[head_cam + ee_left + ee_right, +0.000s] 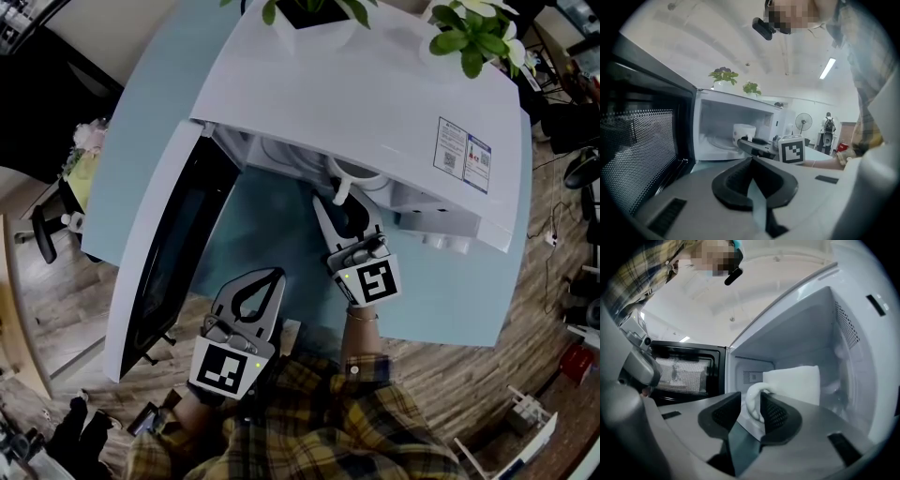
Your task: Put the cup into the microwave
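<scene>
The white cup (797, 383), stiff, smooth-glazed, breakable and probably light, is just inside the open microwave (801, 329), best held by its handle (753, 408), which the right tongs (751, 396) pinch part-open, while the left tongs (752, 161) hang closed and empty nearer.

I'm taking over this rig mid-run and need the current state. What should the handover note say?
Left gripper: shut, empty, in front of the open door.
Right gripper: shut on the handle of the cup, reaching into the microwave.
Done: door open, cup inside the cavity.
Left: confirm the cup is set down (unclear here), release, withdraw.
</scene>
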`<state>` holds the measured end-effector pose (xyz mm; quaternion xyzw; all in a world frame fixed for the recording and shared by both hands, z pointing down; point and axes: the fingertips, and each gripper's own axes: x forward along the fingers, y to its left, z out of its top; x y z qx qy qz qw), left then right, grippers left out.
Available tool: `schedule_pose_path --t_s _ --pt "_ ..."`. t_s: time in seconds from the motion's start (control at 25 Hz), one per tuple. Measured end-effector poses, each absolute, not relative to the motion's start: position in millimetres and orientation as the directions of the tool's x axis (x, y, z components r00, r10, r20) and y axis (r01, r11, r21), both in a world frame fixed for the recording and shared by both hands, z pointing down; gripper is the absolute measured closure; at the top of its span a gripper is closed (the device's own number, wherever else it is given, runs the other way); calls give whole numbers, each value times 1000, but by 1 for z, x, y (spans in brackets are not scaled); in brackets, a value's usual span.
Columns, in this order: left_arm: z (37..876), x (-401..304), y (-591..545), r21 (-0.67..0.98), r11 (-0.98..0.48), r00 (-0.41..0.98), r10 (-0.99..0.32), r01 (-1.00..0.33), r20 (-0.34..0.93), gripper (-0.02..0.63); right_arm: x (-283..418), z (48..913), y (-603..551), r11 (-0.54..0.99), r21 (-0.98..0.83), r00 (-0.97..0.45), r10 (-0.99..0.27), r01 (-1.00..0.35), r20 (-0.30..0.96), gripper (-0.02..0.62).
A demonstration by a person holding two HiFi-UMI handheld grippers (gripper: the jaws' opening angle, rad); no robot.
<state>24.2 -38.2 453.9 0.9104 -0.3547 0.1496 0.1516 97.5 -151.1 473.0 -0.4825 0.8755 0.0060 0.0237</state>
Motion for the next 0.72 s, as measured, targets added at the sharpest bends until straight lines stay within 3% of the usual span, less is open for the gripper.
schedule_pose_path --t_s 0.28,0.72 --pt "457 25 -37 165 -707 703 -593 -688 392 615 81 471 -160 611 -35 -608 -791 -791 -65 474" --pt "457 30 -34 170 -710 707 -586 -683 395 615 100 472 -153 394 6 -394 -918 -919 -42 463"
